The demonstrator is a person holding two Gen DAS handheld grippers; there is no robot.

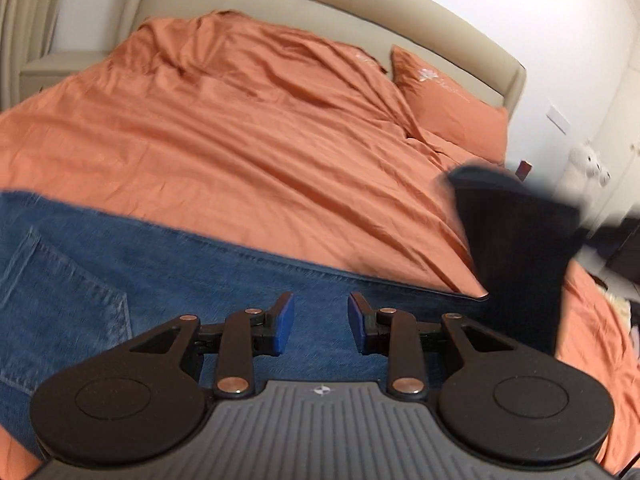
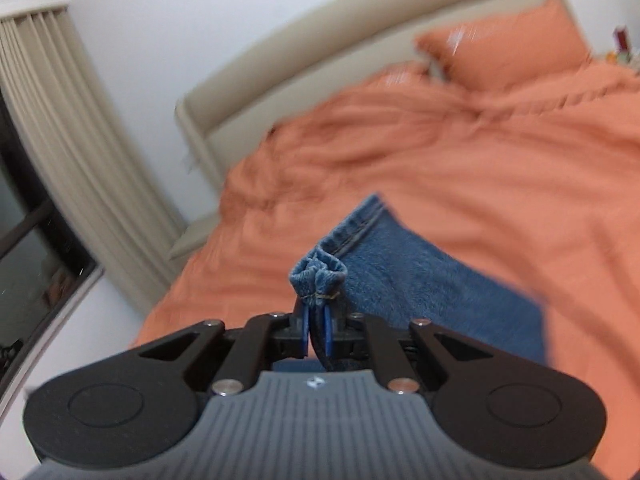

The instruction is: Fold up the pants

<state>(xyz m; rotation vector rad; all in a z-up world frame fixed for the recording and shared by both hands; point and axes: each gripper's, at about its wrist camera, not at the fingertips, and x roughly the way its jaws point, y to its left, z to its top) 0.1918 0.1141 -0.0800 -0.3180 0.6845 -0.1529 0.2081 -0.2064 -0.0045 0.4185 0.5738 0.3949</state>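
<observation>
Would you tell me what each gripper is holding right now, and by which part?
The right gripper pinches the jeans by a bunched hem corner. The left gripper stands open above the denim, holding nothing.

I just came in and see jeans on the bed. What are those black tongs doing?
Someone is folding a pair of blue jeans on the orange bedspread, with tongs in each hand. The right tongs are shut on a bunched bit of the jeans' hem and hold it up above the bed. The left tongs are open over the jeans, gripping nothing.
</observation>
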